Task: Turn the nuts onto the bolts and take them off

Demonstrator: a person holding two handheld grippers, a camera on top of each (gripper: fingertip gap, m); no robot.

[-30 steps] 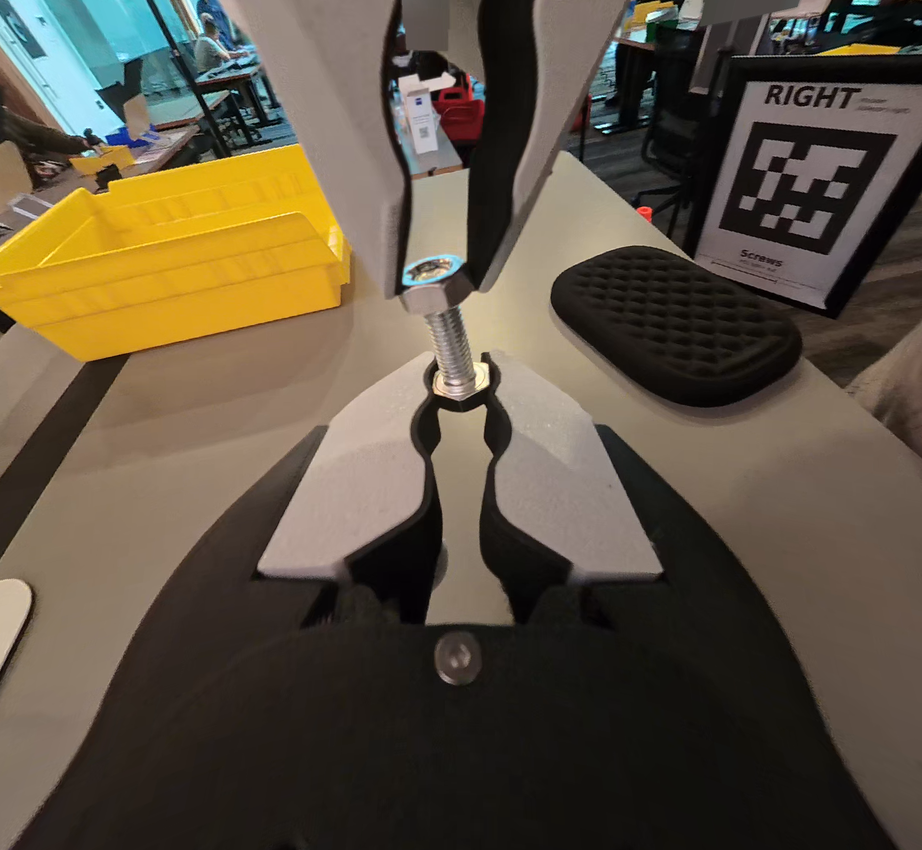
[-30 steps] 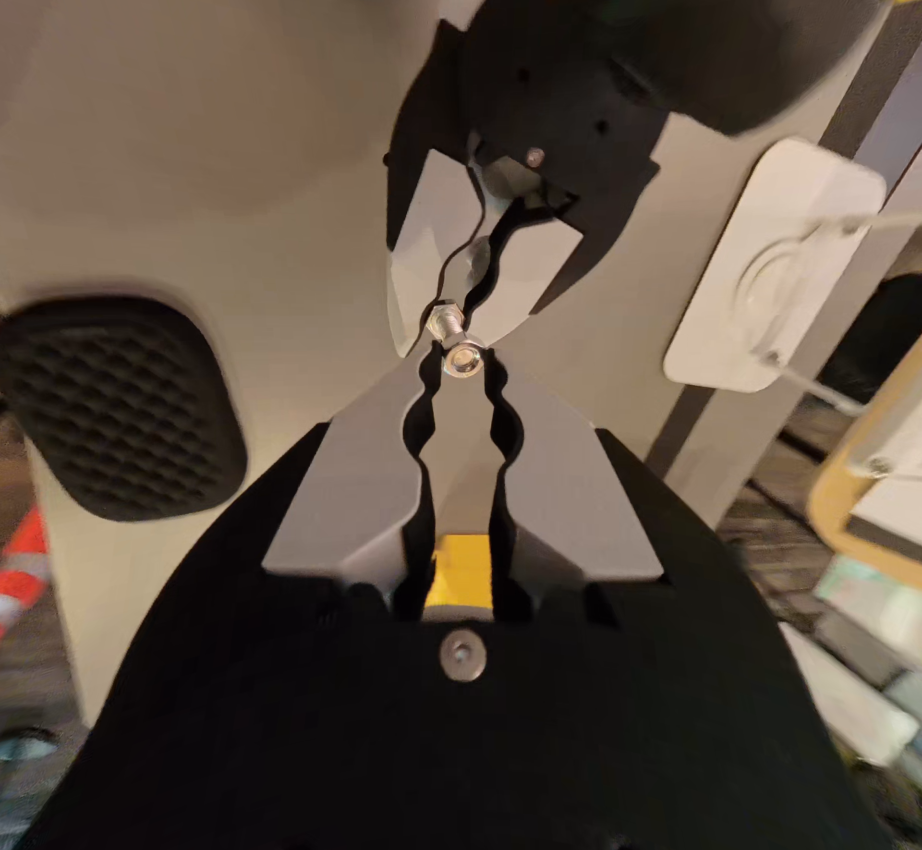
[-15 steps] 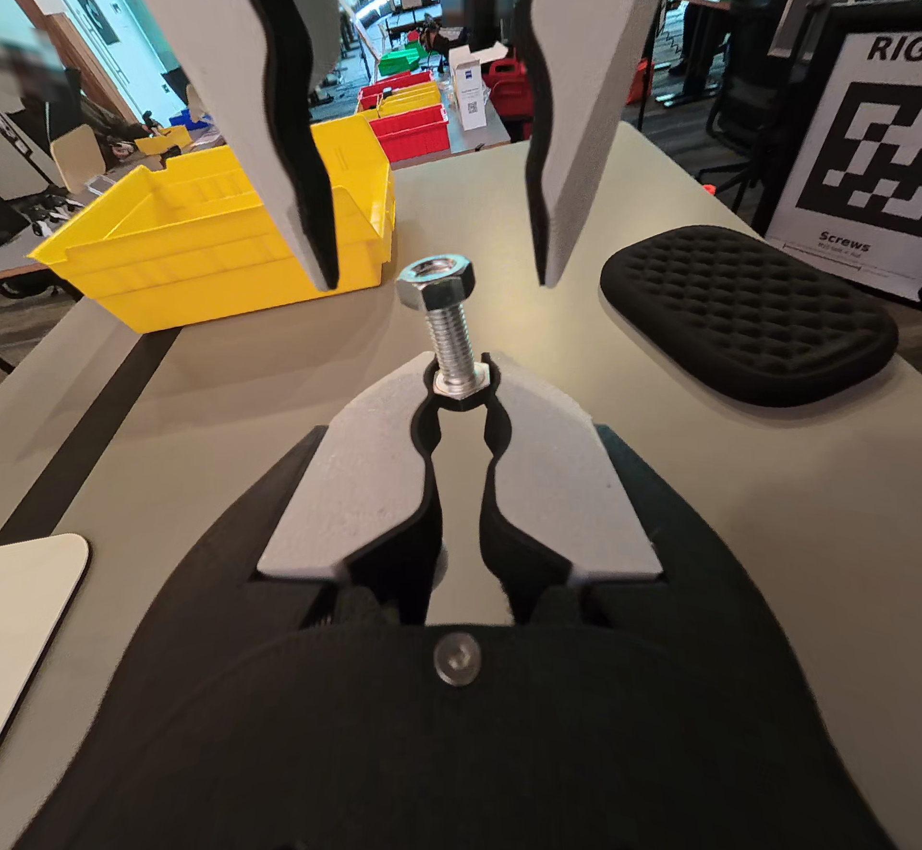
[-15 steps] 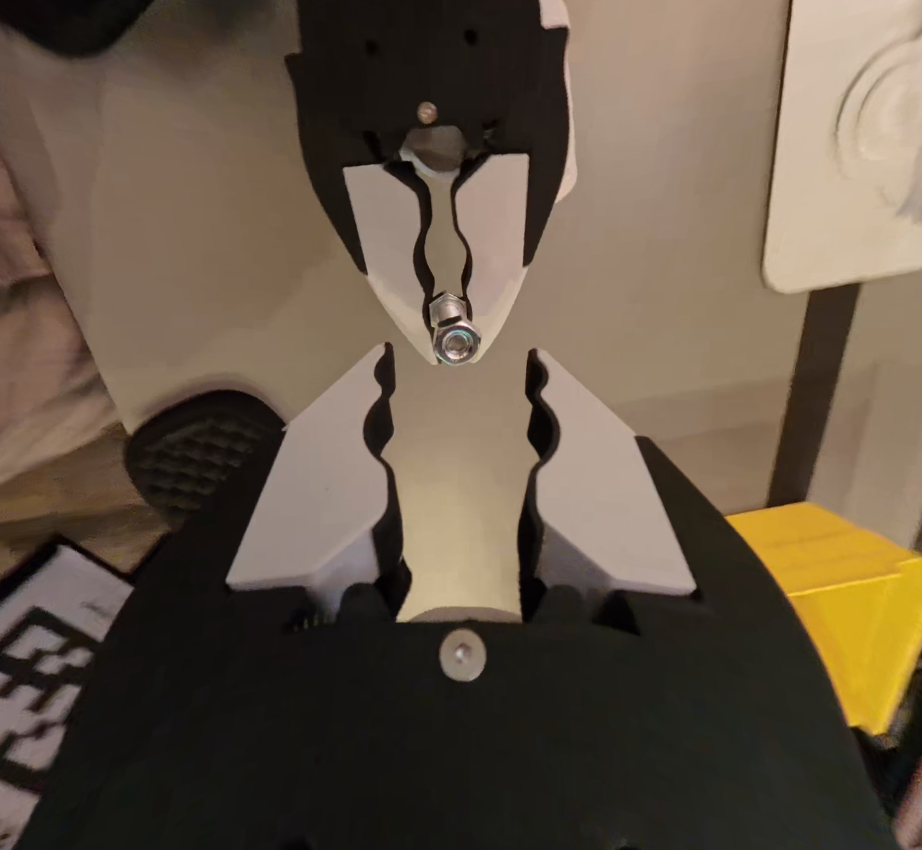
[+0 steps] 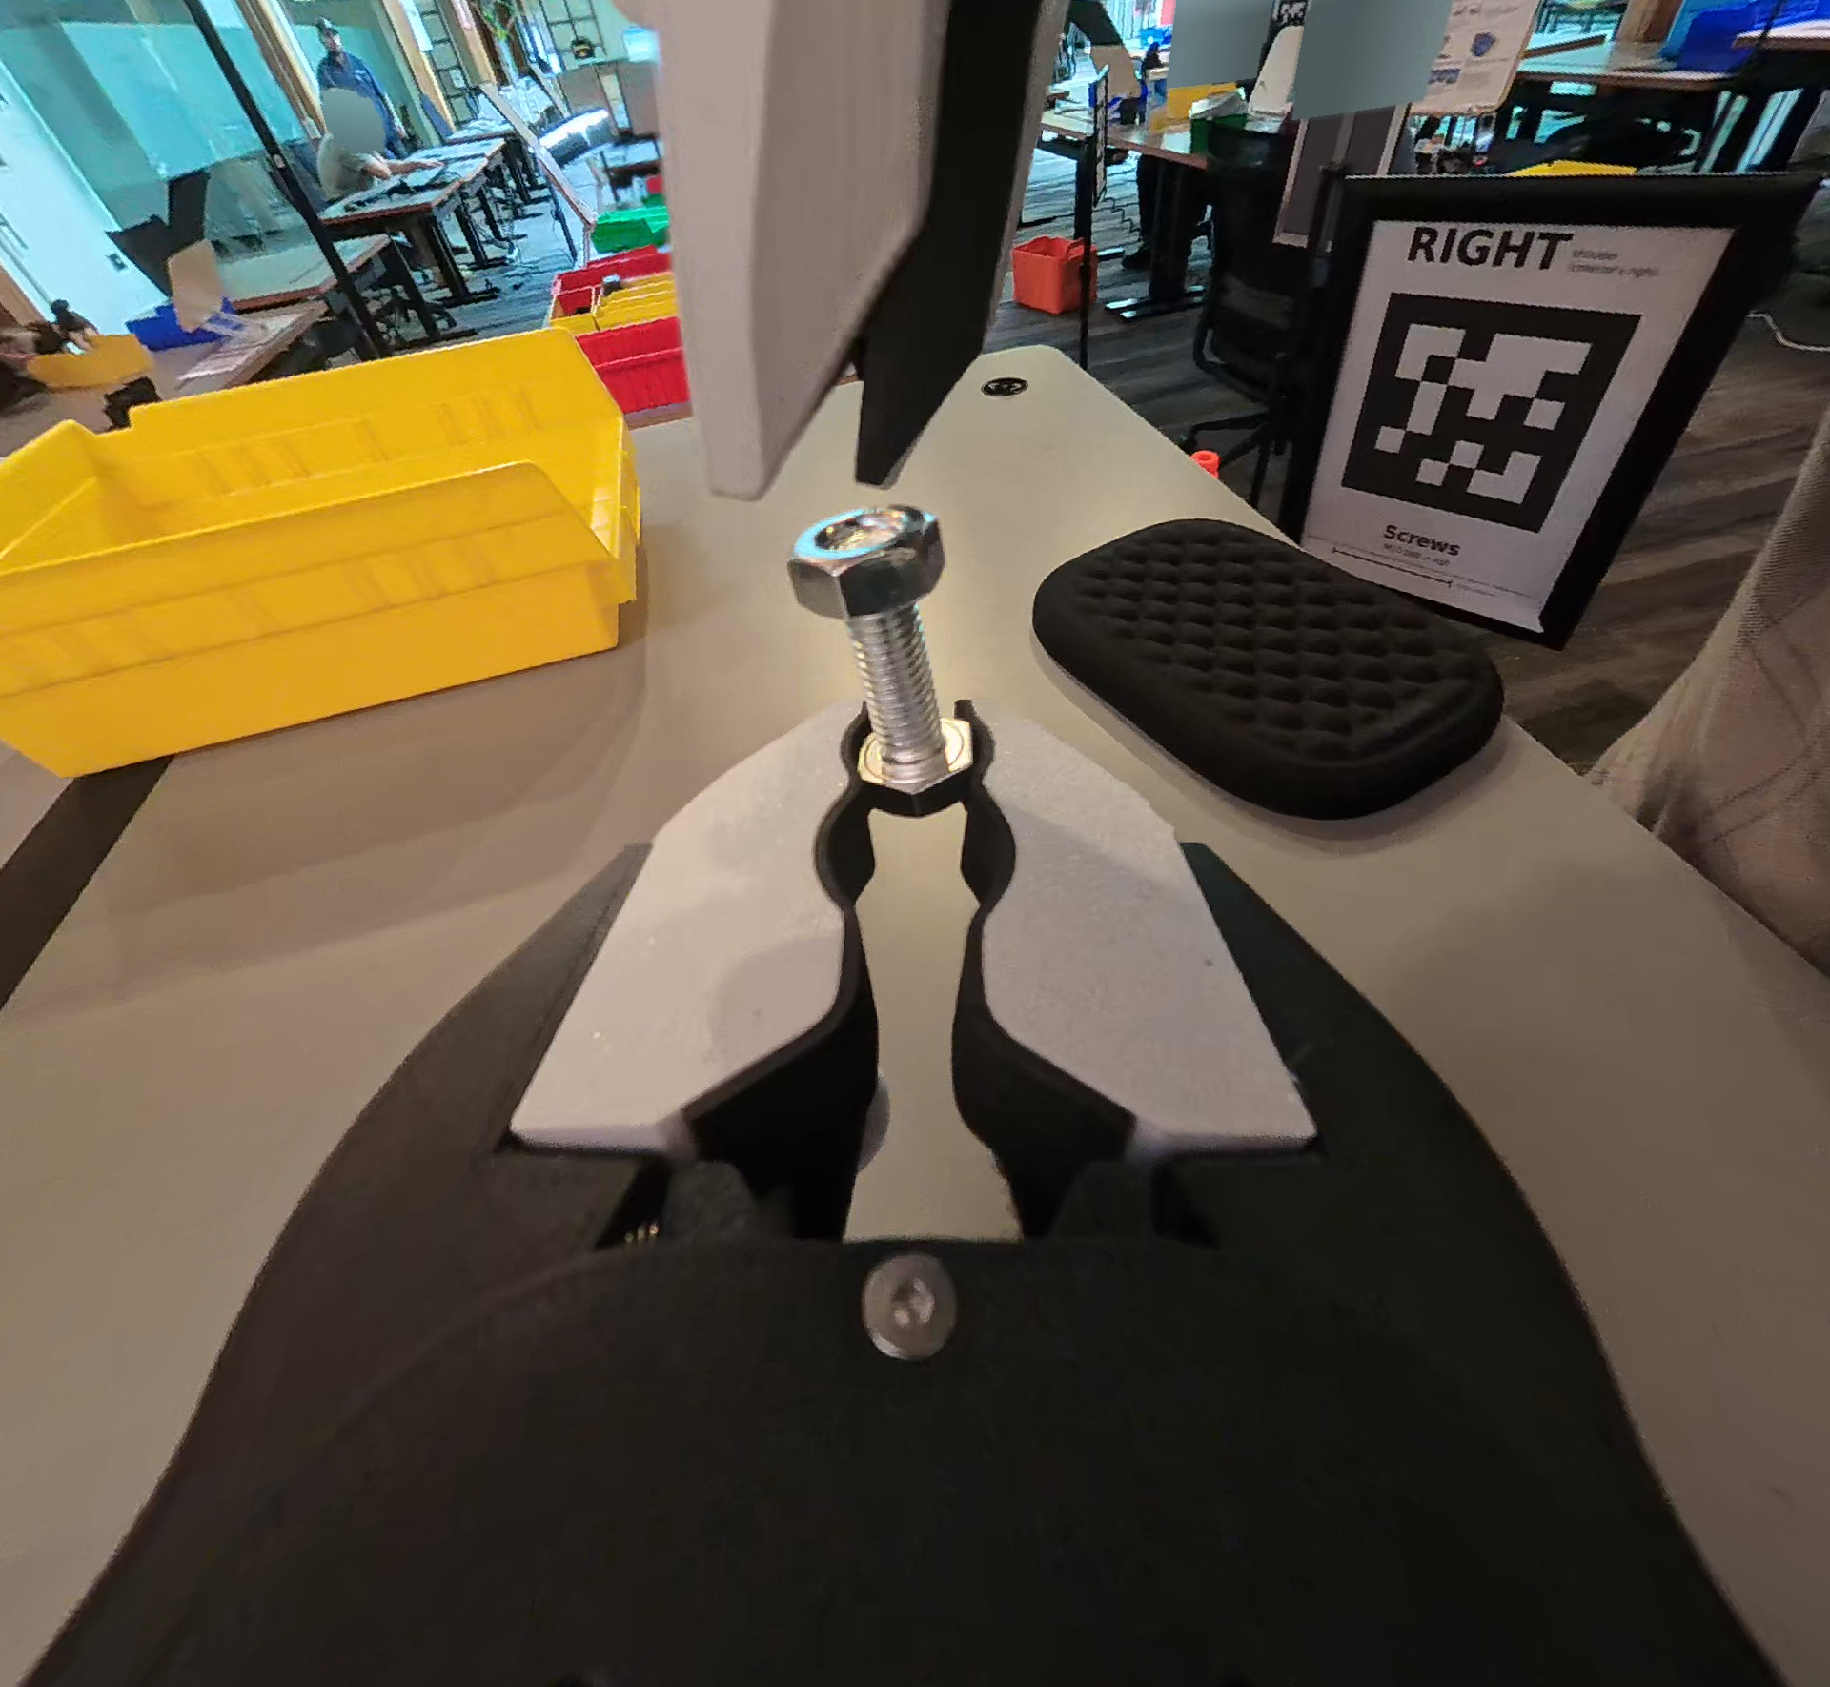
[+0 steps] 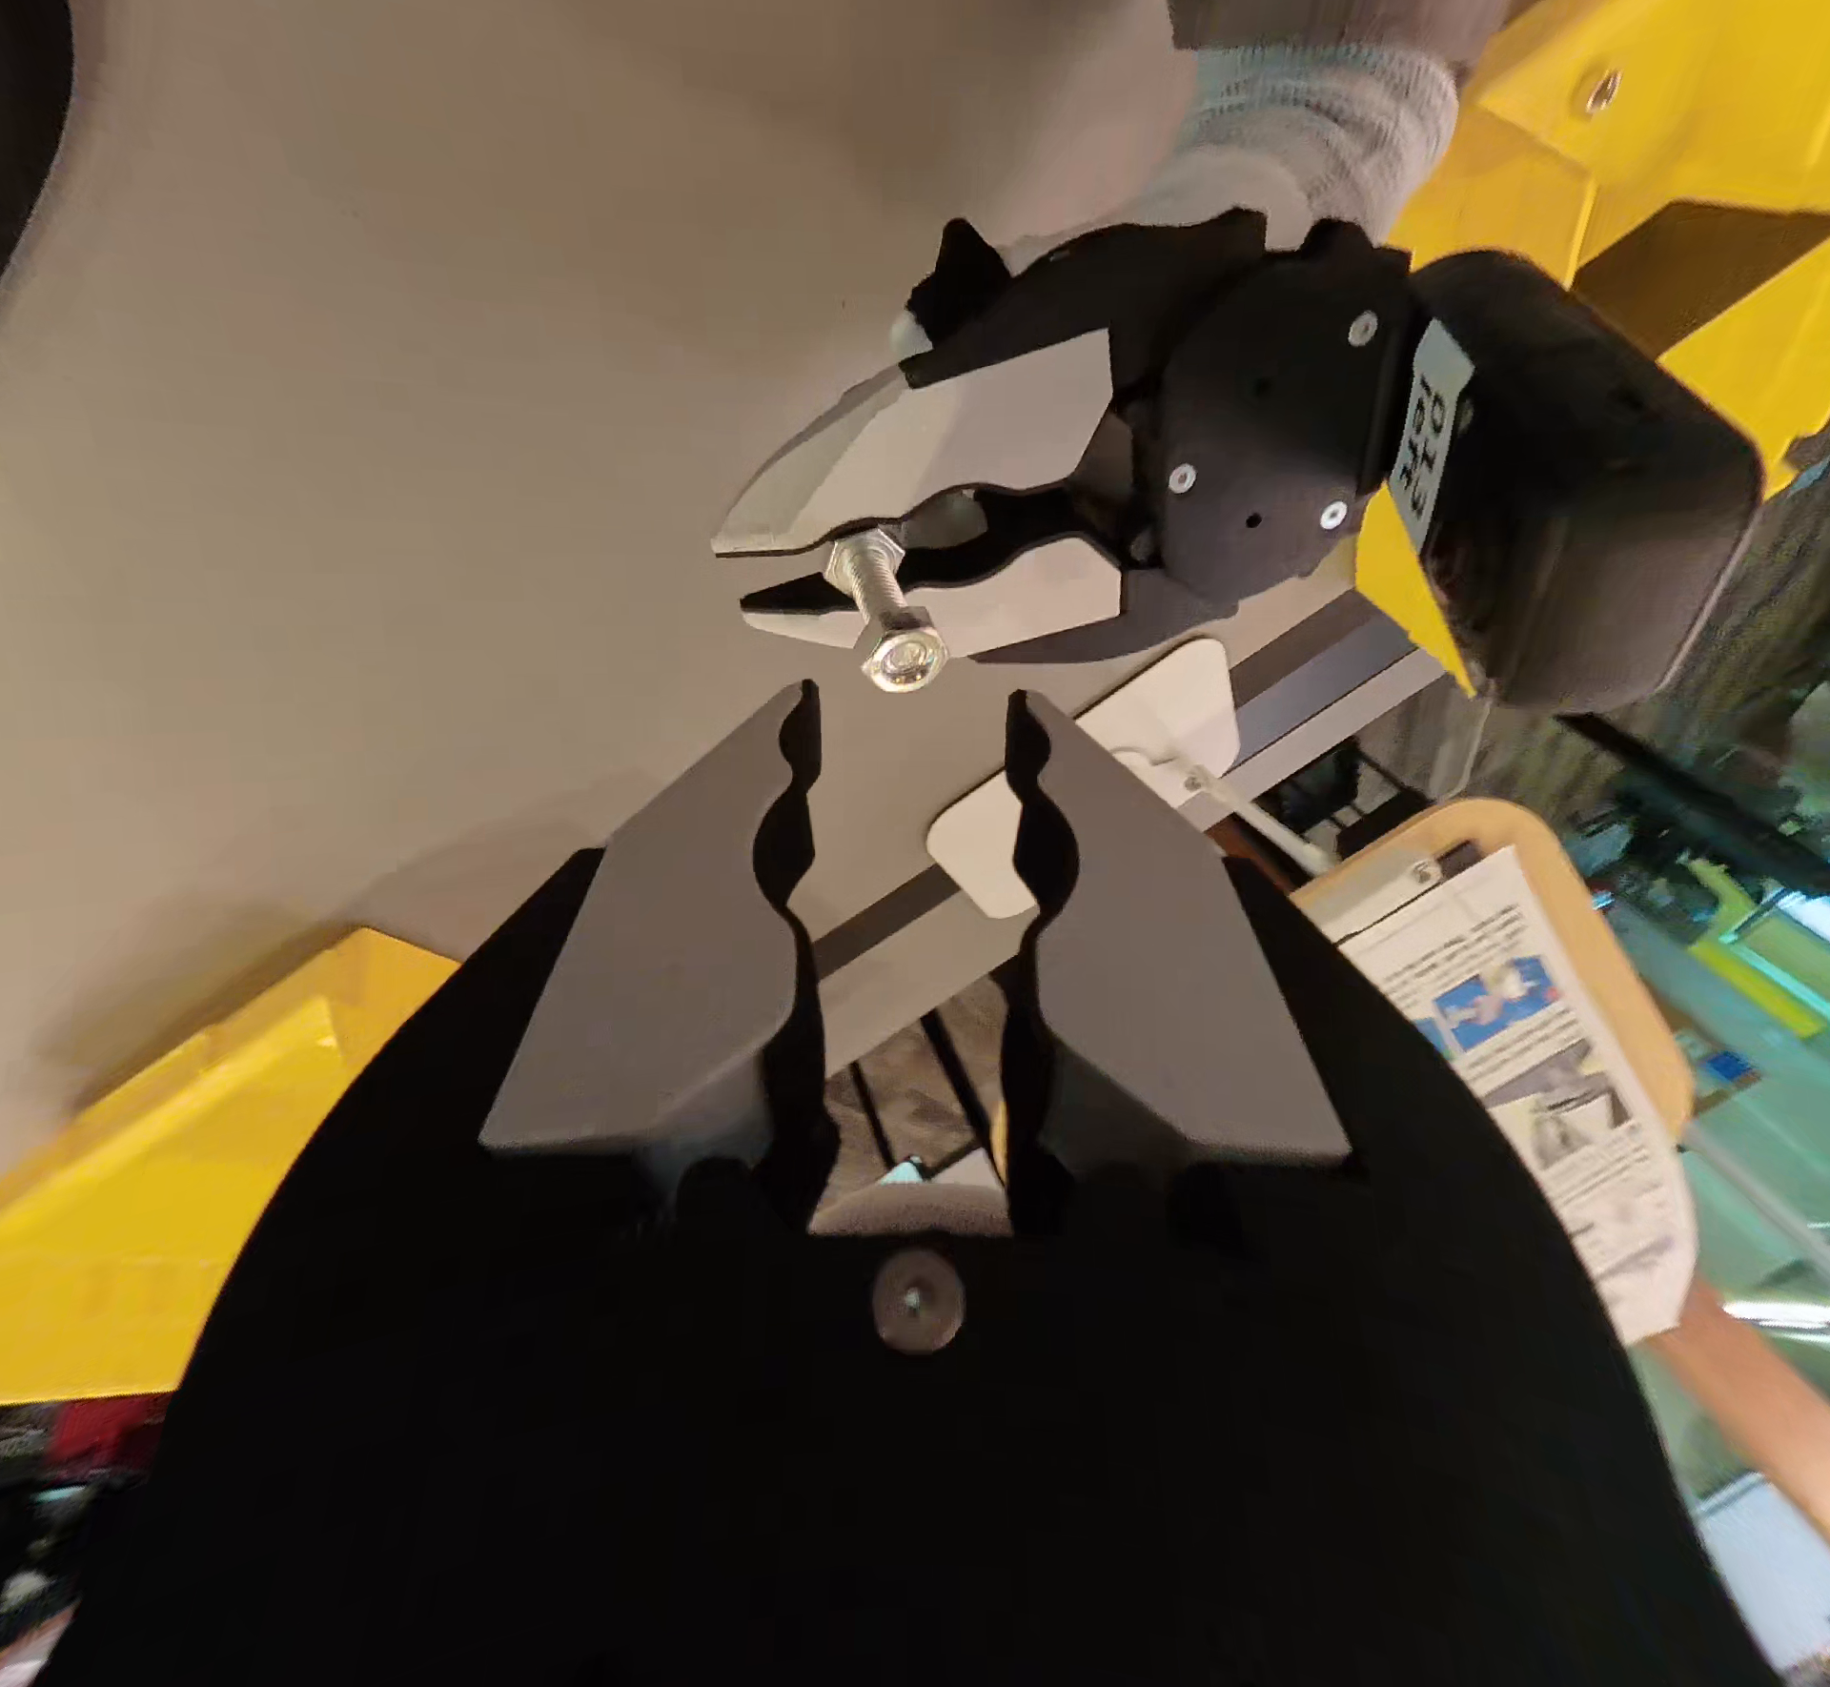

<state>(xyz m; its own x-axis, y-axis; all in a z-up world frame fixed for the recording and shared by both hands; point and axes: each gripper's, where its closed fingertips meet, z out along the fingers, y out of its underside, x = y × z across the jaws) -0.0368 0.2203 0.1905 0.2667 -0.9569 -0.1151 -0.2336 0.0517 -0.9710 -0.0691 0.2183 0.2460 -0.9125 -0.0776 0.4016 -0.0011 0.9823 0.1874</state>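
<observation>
Left gripper (image 5: 909, 763) jaws clamped; right gripper (image 6: 911, 714) jaws apart.

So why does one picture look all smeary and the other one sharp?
Left wrist view: bright and crisp, the bolt glinting, straight edges bowed by the wide lens. Right wrist view: dimmer, the yellow bin and sleeve motion-blurred.

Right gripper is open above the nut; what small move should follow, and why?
Probably lower the right gripper and close it on the nut. Its jaws stand open, clear of the nut, which sits at the free end of the bolt. The left gripper clamps the bolt head.
</observation>
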